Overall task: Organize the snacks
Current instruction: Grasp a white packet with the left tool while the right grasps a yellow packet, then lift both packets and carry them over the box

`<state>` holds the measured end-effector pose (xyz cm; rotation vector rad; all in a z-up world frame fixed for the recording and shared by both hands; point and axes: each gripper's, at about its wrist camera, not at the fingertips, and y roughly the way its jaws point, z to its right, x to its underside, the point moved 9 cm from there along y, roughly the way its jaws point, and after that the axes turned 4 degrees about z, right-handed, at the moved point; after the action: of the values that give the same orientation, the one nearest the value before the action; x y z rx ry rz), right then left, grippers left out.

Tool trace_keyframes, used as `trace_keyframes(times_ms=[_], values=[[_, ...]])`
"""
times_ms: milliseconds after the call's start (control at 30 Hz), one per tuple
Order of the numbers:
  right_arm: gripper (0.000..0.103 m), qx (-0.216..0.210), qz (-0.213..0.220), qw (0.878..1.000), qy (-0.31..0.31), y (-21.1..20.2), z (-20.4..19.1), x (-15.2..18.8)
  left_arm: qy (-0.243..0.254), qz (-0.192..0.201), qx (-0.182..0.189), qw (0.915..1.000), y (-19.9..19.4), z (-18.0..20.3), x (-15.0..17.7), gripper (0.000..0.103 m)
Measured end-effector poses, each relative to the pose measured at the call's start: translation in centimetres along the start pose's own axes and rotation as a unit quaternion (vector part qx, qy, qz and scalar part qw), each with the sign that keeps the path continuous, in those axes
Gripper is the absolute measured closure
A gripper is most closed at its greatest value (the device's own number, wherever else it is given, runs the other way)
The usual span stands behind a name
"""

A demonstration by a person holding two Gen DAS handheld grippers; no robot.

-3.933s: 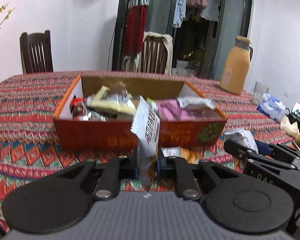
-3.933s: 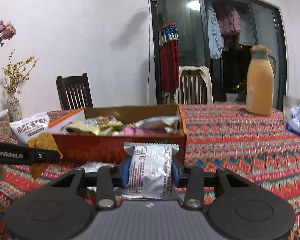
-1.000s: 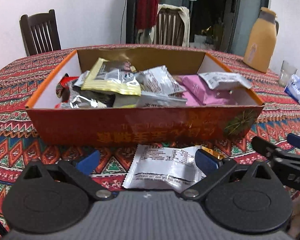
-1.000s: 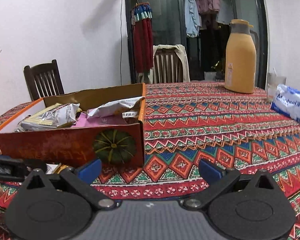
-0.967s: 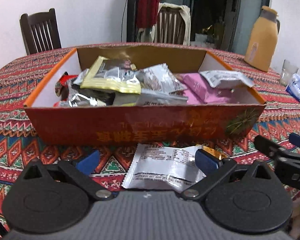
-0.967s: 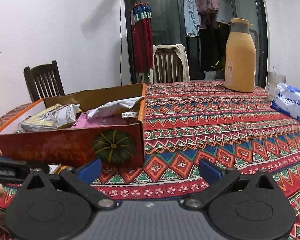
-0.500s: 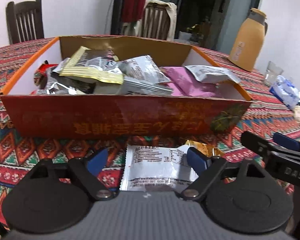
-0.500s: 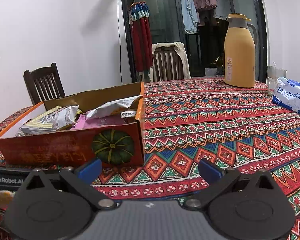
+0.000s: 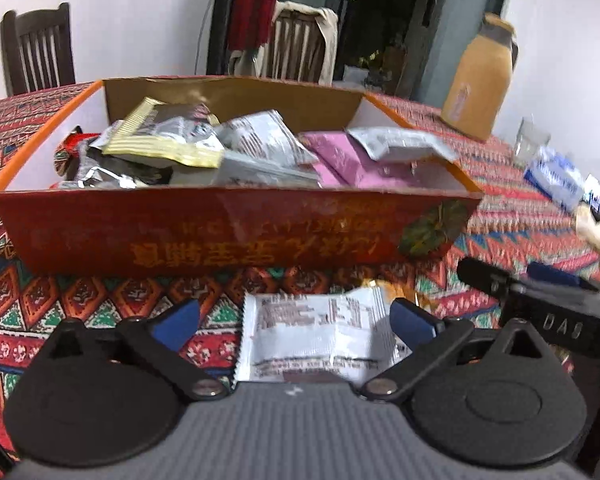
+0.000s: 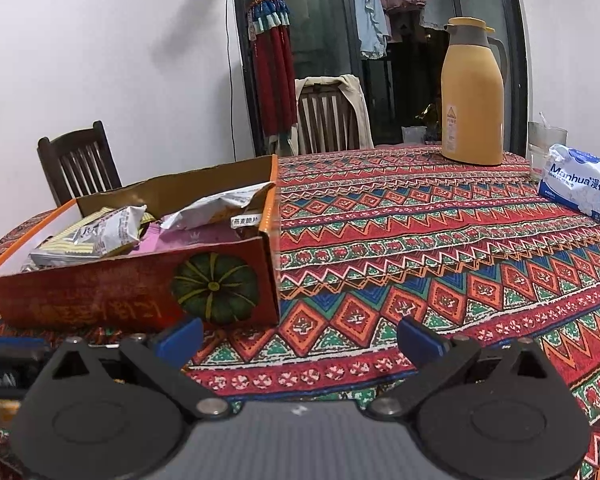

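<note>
A table under a red patterned cloth (image 10: 440,240) carries a yellow flask (image 10: 471,96), a tissue pack (image 10: 580,180) and an orange box (image 9: 228,232). Two chairs (image 10: 80,164) stand against a white wall. The box holds mixed snack packets: yellow-edged, silver, pink. One white packet (image 9: 316,340) lies flat on the cloth just in front of the box, between the fingers of the left gripper (image 9: 294,320), whose jaws are wide apart and grip nothing. The right gripper (image 10: 300,338) is likewise spread wide and empty, beside the box corner.
</note>
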<state>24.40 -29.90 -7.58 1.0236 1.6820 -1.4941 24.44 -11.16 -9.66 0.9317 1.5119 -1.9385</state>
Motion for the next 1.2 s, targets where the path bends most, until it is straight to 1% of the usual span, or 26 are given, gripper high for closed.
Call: trace_keyframes(times_ms=[67,133,167,200,233,300,367,400,467,533,633,700,767,833,867,1000,1100,1167,1200], values=[[0.0,0.0,-0.001,1.0,0.0,0.0,0.0,0.1,0.014,-0.005,-0.014,0.9998,0.3,0.3,0.3,0.0],[0.0,0.0,-0.003,1.0,0.001,0.1,0.0,0.1,0.009,-0.001,-0.018,0.9998,0.2,0.0,0.2,0.007],[0.0,0.0,-0.003,1.0,0.001,0.1,0.0,0.1,0.001,0.002,-0.017,0.9999,0.1,-0.2,0.1,0.015],[0.0,0.0,-0.005,1.0,0.001,0.2,0.0,0.1,-0.004,0.004,-0.014,0.9999,-0.1,-0.4,0.1,0.027],[0.0,-0.001,-0.006,1.0,0.001,0.2,0.0,0.1,-0.008,0.005,-0.009,0.9999,-0.3,-0.5,0.1,0.031],[0.0,-0.001,-0.009,1.0,0.002,0.3,0.0,0.2,-0.009,0.007,-0.001,0.9999,-0.8,-0.5,0.3,0.046],[0.0,-0.002,-0.012,1.0,0.002,0.5,-0.1,0.3,-0.011,0.008,0.01,0.9999,-1.2,-0.6,0.4,0.052],[0.0,-0.002,-0.014,1.0,0.002,0.6,-0.1,0.3,-0.013,0.009,0.011,0.9998,-1.4,-0.7,0.5,0.054],[0.0,-0.002,-0.016,1.0,0.001,0.6,-0.1,0.4,-0.015,0.013,0.011,0.9997,-1.8,-1.0,0.5,0.057],[0.0,-0.002,-0.017,1.0,0.0,0.7,-0.2,0.4,-0.02,0.019,0.01,0.9996,-2.3,-1.3,0.4,0.057],[0.0,-0.005,-0.003,1.0,-0.009,0.3,-0.7,0.2,-0.023,0.034,0.009,0.9991,-3.5,-1.8,0.2,0.057],[0.0,-0.023,0.008,1.0,-0.018,-0.2,-1.8,0.0,-0.02,0.045,0.004,0.9988,-4.3,-2.2,0.0,0.057],[0.0,-0.048,0.005,0.998,-0.028,-0.5,-3.4,-0.1,-0.015,0.055,-0.008,0.9984,-5.0,-2.7,-0.2,0.057],[0.0,-0.073,-0.009,0.997,-0.038,-0.4,-5.6,0.2,-0.012,0.061,-0.02,0.9979,-5.4,-3.3,-0.4,0.057],[0.0,-0.079,-0.021,0.995,-0.051,-0.1,-6.7,0.5,-0.013,0.063,-0.026,0.9976,-5.6,-3.8,-0.5,0.057],[0.0,-0.075,-0.067,0.991,-0.084,1.9,-9.8,1.8,-0.016,0.069,-0.044,0.9965,-6.2,-5.4,-0.6,0.057],[0.0,-0.074,-0.083,0.99,-0.088,3.1,-10.8,2.0,-0.02,0.07,-0.051,0.996,-6.6,-6.5,-0.5,0.057],[0.004,-0.078,-0.089,0.989,-0.091,3.5,-11.3,2.2,-0.025,0.071,-0.051,0.9958,-6.8,-7.2,-0.4,0.057],[0.009,-0.077,-0.088,0.989,-0.095,3.5,-11.3,2.3,-0.027,0.072,-0.051,0.9957,-6.9,-7.5,-0.5,0.057]])
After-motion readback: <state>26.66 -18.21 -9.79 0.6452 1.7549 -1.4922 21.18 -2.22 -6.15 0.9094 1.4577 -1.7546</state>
